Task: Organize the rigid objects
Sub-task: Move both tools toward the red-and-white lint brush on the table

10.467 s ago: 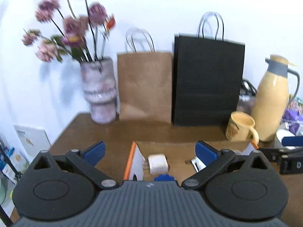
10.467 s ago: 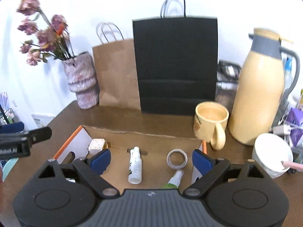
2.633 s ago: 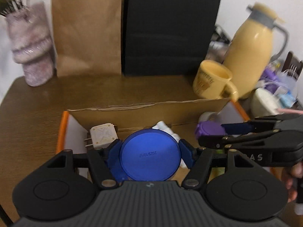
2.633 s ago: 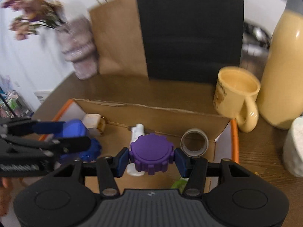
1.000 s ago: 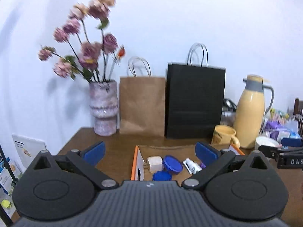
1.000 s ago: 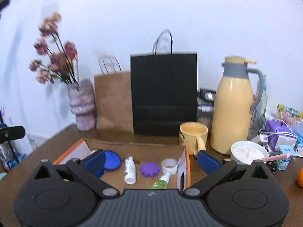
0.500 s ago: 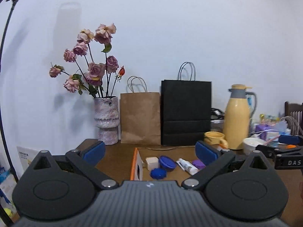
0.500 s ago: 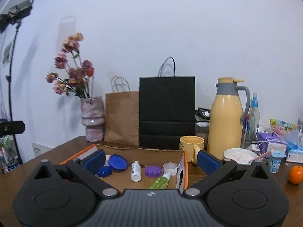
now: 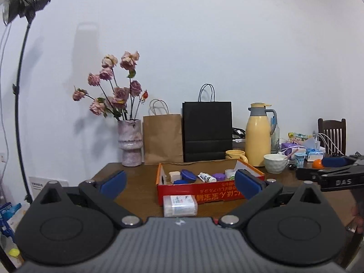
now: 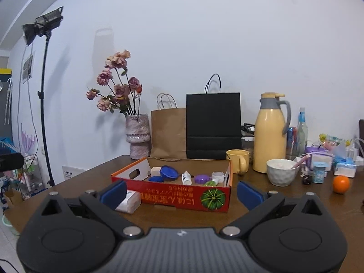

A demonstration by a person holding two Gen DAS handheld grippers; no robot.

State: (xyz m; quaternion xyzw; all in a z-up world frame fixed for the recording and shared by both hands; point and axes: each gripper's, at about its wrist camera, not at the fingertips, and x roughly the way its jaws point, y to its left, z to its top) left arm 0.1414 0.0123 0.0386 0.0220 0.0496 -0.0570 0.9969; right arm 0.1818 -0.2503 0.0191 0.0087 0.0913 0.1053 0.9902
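A red cardboard box [image 9: 200,191] [image 10: 173,196] sits on the brown table. In it lie a white plug adapter [image 9: 174,176], a blue lid [image 9: 188,175] [image 10: 168,173], a white bottle [image 9: 206,177] [image 10: 186,178], a purple cap [image 9: 218,177] [image 10: 201,178], a tape roll [image 10: 217,174] and a green tube [image 10: 210,183]. A clear plastic case [image 9: 180,205] [image 10: 127,201] lies on the table in front of the box. My left gripper [image 9: 179,183] is open and empty, well back from the box. My right gripper [image 10: 180,192] is open and empty, also back; it shows at the right of the left wrist view [image 9: 329,173].
Behind the box stand a vase of flowers [image 9: 129,145], a brown bag [image 9: 162,138], a black bag [image 9: 207,132], a yellow mug [image 10: 237,160] and a yellow thermos [image 10: 269,134]. A white bowl [image 10: 282,175], an orange [image 10: 340,184] and clutter lie right. A light stand [image 10: 44,91] is left.
Both grippers have pulled further back and up from the box, so the whole box front and the clear case before it now show. Both stay open and empty.
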